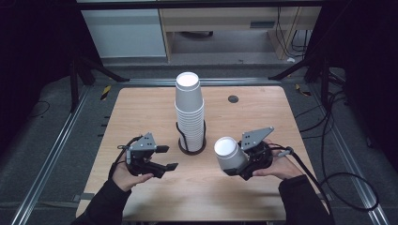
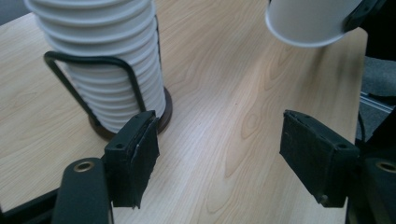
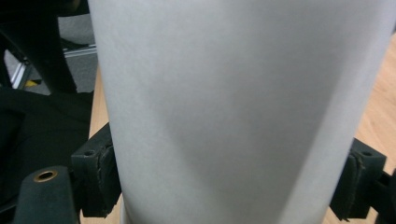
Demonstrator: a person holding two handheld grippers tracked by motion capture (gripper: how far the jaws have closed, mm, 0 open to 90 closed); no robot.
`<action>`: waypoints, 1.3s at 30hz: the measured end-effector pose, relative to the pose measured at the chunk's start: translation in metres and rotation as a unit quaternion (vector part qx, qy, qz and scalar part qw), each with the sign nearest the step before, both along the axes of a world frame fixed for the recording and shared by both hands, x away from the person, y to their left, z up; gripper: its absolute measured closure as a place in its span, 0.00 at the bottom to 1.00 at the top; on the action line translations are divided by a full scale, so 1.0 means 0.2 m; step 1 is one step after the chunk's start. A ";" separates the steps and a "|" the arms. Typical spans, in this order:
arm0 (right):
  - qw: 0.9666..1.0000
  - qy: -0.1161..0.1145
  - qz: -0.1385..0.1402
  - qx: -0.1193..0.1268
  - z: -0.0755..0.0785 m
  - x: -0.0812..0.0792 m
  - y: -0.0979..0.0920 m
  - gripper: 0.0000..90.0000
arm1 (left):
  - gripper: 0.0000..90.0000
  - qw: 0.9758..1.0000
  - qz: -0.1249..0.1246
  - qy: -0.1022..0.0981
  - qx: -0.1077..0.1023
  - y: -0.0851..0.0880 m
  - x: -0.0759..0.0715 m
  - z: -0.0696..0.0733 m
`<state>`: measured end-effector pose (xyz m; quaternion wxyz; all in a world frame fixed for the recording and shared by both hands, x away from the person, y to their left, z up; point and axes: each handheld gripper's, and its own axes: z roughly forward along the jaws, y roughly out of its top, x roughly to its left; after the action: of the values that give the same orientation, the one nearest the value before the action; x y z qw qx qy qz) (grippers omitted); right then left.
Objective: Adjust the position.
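Right gripper (image 1: 237,165): jaws clamped on the wall of a single white paper cup (image 1: 228,153), one pad on each side. In the right gripper view the cup (image 3: 243,107) stands between the two black pads (image 3: 95,179), which press on its sides. Cup tilted, its white round end turned up and toward the left gripper, held off the table, just right of the holder's base.

Left gripper (image 1: 166,157): jaws apart, nothing between them. In the left gripper view the two pads (image 2: 137,156) stand wide of each other with bare wood between; the gripper (image 2: 219,163) points across the table toward the stack.

Hands: the left hand (image 1: 124,176) grips its tool from below, the right hand (image 1: 279,166) likewise; dark sleeves enter from the near edge.

Stack (image 1: 189,110): white paper cups nested one over another, upright, at the middle of the table, between the two grippers and a little beyond them. In the left gripper view its ribbed rims (image 2: 100,56) lie just beyond the left pad.

Holder (image 1: 192,140): black wire frame on a dark round base, around the foot of the stack.

Table (image 1: 141,108): light wood, rounded corners; a small dark round cap (image 1: 233,99) near the far edge, right of the stack.
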<state>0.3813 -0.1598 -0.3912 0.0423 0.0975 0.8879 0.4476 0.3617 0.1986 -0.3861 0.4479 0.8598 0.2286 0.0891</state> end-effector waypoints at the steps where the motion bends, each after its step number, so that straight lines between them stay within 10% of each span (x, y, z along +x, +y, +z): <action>1: 1.000 0.002 0.006 -0.008 -0.01 0.00 0.02 0.18 | 0.30 1.000 -0.006 0.001 -0.002 -0.02 0.00 0.01; 39: 0.992 0.019 0.089 -0.083 -0.04 0.05 0.24 0.18 | 0.16 0.991 -0.131 0.023 0.022 -0.34 0.04 0.10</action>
<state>0.3912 -0.1108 -0.3994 -0.0062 0.0225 0.9279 0.3720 0.3689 0.1299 -0.3653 0.4308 0.8940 0.1225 0.0149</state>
